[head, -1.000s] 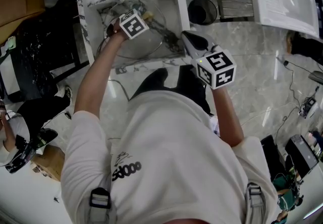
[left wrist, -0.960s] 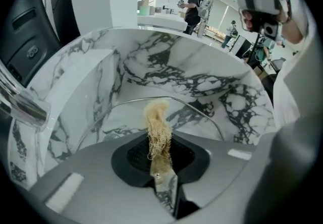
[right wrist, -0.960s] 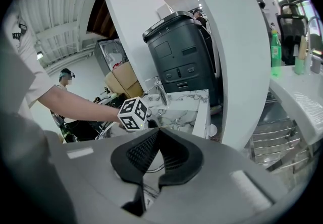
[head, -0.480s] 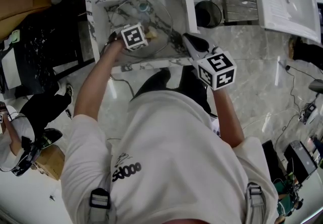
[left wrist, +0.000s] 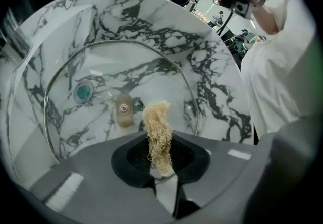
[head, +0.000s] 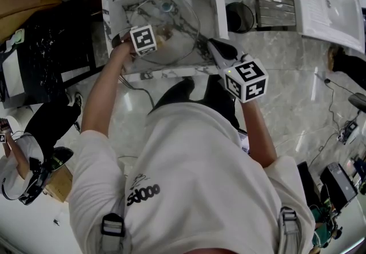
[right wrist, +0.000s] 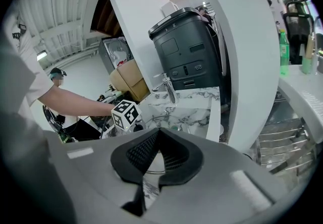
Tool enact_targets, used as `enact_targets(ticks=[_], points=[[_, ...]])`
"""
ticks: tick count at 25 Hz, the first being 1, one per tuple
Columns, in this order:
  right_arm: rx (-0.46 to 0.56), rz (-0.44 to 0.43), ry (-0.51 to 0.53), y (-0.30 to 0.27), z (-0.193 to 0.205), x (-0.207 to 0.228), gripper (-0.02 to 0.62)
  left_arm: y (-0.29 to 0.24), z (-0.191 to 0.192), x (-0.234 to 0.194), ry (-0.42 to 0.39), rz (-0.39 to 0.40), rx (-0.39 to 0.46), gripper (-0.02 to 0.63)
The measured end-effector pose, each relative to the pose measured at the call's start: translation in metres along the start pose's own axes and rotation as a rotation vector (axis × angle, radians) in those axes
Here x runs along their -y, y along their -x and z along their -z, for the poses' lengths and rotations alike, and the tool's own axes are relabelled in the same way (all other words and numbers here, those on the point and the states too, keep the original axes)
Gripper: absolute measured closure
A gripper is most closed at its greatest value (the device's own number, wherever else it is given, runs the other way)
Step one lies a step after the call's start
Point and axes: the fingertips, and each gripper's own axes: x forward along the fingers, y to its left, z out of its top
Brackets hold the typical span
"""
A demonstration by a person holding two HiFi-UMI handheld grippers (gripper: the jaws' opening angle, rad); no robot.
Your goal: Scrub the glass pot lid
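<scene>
L gripper (left wrist: 160, 166) clamped on loofah scrubber (left wrist: 157, 129), tip right by the knob of the glass pot lid (left wrist: 108, 74) lying in the marble sink (left wrist: 217, 56). R gripper (right wrist: 155, 160): jaws together, empty, well off the lid. Risk imo: nothing's holding the lid, so a hard scrub could skate it.

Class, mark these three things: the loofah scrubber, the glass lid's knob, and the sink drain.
loofah scrubber (left wrist: 155, 122): left gripper view, middle of its fibrous strip.
lid knob (left wrist: 123, 110): left gripper view, its centre screw.
sink drain (left wrist: 83, 91): left gripper view, its teal centre.
</scene>
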Motion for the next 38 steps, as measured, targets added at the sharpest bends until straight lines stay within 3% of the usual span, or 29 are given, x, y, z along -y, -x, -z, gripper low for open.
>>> enact_targets(ticks=[5, 7, 10, 16, 20, 30, 38], points=[[-0.002, 0.003, -0.002, 0.001, -0.001, 0.005, 0.592, 0.012, 0.016, -0.028, 0.128, -0.062, 0.007, 0.558], [-0.005, 0.006, -0.002, 0.002, 0.000, 0.008, 0.592, 0.018, 0.017, -0.045, 0.169, -0.121, 0.024, 0.558], [-0.009, 0.009, -0.002, 0.002, 0.000, 0.011, 0.592, 0.023, 0.013, -0.073, 0.170, -0.234, 0.043, 0.557], [-0.013, 0.019, -0.009, 0.006, 0.001, 0.019, 0.592, 0.020, 0.003, -0.106, 0.201, -0.384, 0.037, 0.555], [-0.014, 0.026, -0.017, 0.008, 0.001, 0.026, 0.592, 0.024, -0.021, -0.119, 0.148, -0.485, 0.049, 0.555], [-0.008, 0.029, -0.025, 0.012, 0.003, 0.030, 0.592, 0.017, -0.081, -0.085, 0.017, -0.452, 0.162, 0.558], [-0.001, 0.039, -0.033, 0.018, 0.006, 0.029, 0.591, -0.001, -0.069, -0.034, -0.073, -0.340, 0.140, 0.557]])
